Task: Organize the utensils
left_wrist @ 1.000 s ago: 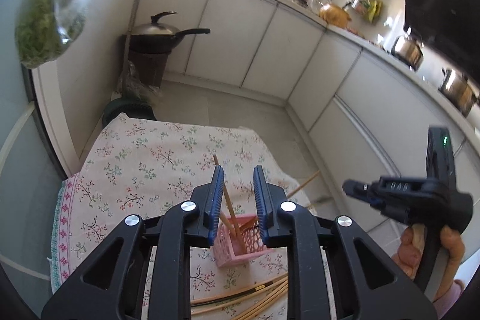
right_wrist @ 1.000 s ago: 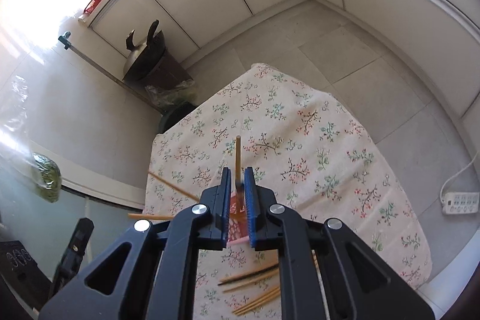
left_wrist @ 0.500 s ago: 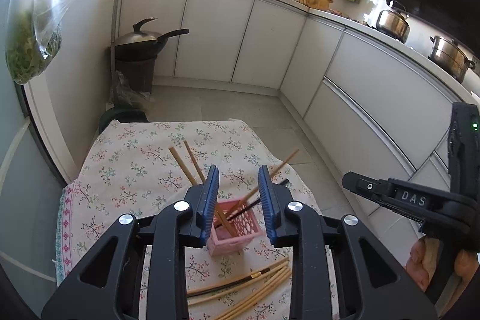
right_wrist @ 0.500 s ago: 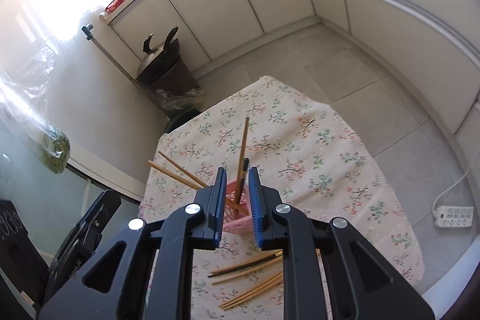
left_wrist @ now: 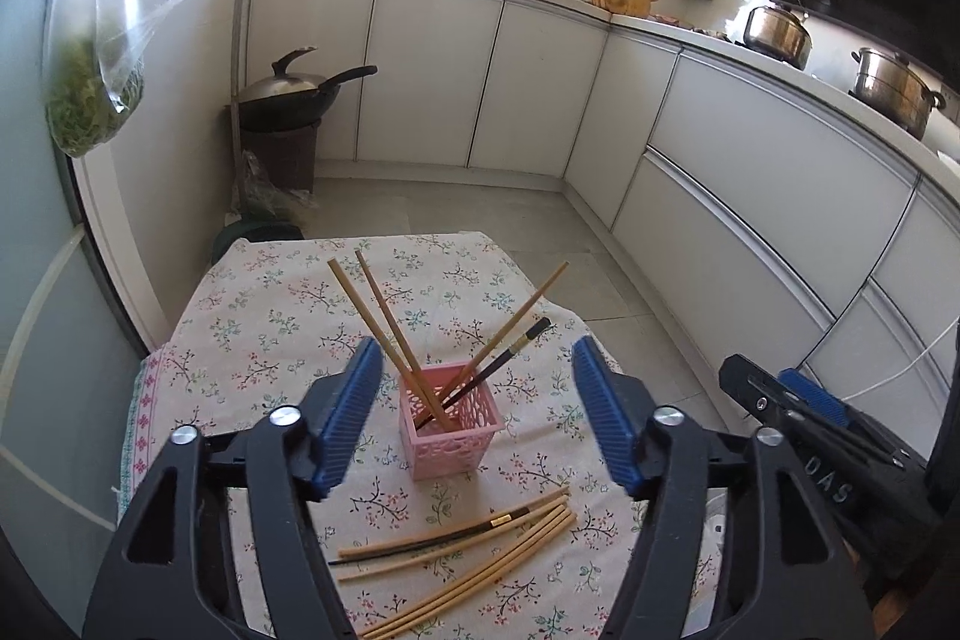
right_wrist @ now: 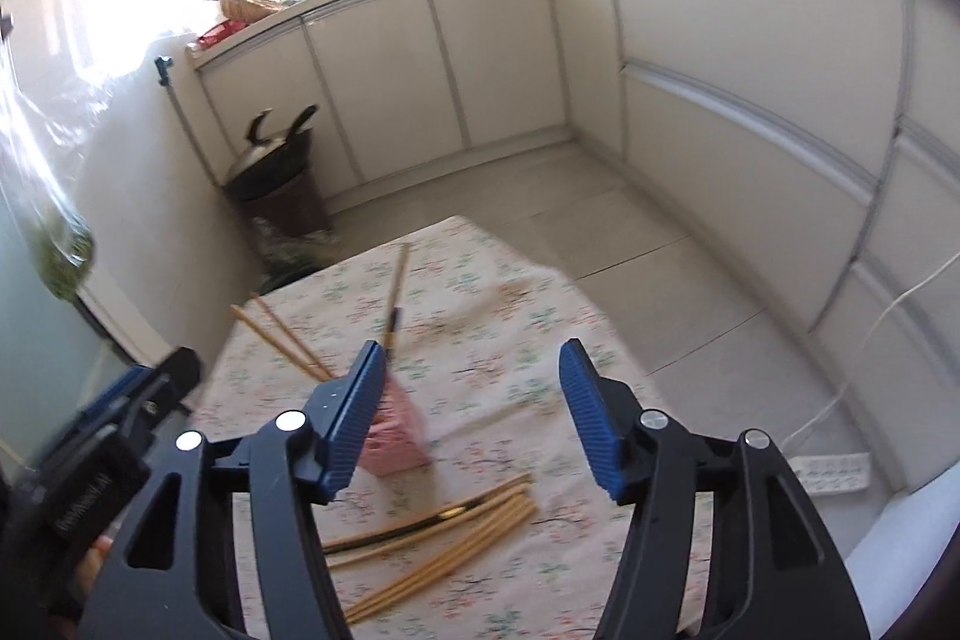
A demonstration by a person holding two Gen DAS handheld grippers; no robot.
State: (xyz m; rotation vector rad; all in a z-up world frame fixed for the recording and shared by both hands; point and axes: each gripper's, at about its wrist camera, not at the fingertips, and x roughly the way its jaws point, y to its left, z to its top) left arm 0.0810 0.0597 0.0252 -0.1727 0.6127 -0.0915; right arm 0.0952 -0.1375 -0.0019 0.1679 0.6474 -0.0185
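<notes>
A pink lattice holder (left_wrist: 451,421) stands on the floral tablecloth (left_wrist: 270,316) with several chopsticks (left_wrist: 384,322) leaning in it, three wooden and one black. More chopsticks (left_wrist: 474,544) lie loose on the cloth in front of it. My left gripper (left_wrist: 477,418) is open and empty, raised above and in front of the holder. My right gripper (right_wrist: 474,424) is open and empty, to the right of the holder (right_wrist: 399,436), above the loose chopsticks (right_wrist: 444,538). The right gripper also shows at the right edge of the left wrist view (left_wrist: 828,430).
The small table stands in a kitchen with white cabinets (left_wrist: 432,70) around it. A wok on a dark bin (left_wrist: 282,112) stands beyond the table's far left. A bag of greens (left_wrist: 90,100) hangs at the left. A power strip (right_wrist: 831,472) lies on the floor at the right.
Both grippers have opened wide and pulled back from the holder. The chopsticks they held now lean in the holder. The right wrist view has swung to the right.
</notes>
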